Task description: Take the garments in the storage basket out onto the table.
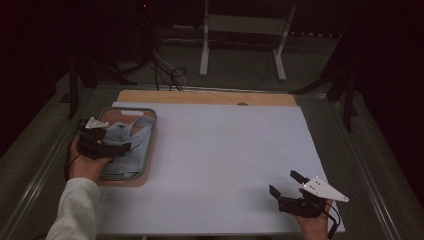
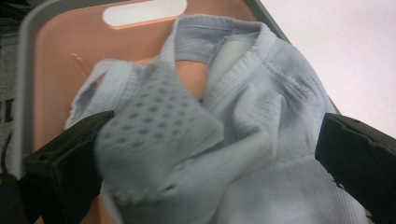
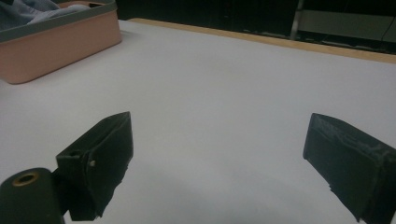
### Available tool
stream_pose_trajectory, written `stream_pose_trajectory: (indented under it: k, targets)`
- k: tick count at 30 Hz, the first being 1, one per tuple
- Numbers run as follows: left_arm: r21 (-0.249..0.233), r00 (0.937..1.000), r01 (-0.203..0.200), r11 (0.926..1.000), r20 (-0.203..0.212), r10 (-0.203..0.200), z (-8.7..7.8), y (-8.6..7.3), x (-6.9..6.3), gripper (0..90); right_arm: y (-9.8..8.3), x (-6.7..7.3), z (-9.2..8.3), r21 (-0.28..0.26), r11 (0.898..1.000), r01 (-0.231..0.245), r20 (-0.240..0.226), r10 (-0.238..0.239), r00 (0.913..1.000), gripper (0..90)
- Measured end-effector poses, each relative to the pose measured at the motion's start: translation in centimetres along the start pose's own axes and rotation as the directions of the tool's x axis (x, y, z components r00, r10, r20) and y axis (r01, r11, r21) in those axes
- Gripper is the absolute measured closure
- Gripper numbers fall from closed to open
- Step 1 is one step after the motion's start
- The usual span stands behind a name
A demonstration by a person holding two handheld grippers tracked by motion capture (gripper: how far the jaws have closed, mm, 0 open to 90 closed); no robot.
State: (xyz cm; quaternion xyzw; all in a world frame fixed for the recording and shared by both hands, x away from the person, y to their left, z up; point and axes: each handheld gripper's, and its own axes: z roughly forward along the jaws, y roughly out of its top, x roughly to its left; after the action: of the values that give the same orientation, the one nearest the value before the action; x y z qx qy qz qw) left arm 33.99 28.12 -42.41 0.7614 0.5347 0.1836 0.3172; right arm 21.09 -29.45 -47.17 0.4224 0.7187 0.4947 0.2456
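Observation:
A pink tray with a grey rim (image 1: 152, 130) sits at the left of the white sheet and holds crumpled light blue socks (image 1: 134, 134). My left gripper (image 1: 124, 150) hovers over the tray's near half, pointing right. In the left gripper view the left gripper (image 2: 215, 135) is open, its jaws wide apart on either side of the socks (image 2: 261, 107); a dotted sole lies against the left jaw, above the tray (image 2: 28, 70). My right gripper (image 1: 283, 182) is open low over the sheet at the front right. The right gripper (image 3: 219, 126) has nothing between its jaws; the tray (image 3: 60, 46) lies far off.
The white sheet (image 1: 225, 150) covers most of the wooden table (image 1: 200, 96), whose bare strip shows at the back. Beyond the table stand a white metal frame (image 1: 240, 30), dark stand legs and loose cables (image 1: 167, 72) on the floor.

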Motion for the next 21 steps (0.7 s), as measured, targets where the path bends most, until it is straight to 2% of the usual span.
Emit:
stream_pose_trajectory:
  k: [7,14,21]
  targets:
    - [0.016,0.9995,-0.007,0.9998,0.032,0.006,1.0,0.5,-0.9,1.9,0.0,0.0,0.0,-0.001,1.000,0.001,0.002,-0.001,1.0000,8.7]
    - [0.036,0.9988,-0.019,0.9992,0.046,0.018,1.9,1.1,-1.7,2.0,0.0,0.0,0.0,0.000,1.000,0.001,0.001,-0.001,1.0000,8.7]
    - [0.075,0.9988,-0.032,0.9967,0.040,0.029,3.1,1.5,-2.5,3.6,0.0,0.0,0.0,0.000,1.000,0.001,0.001,-0.001,1.0000,8.6]
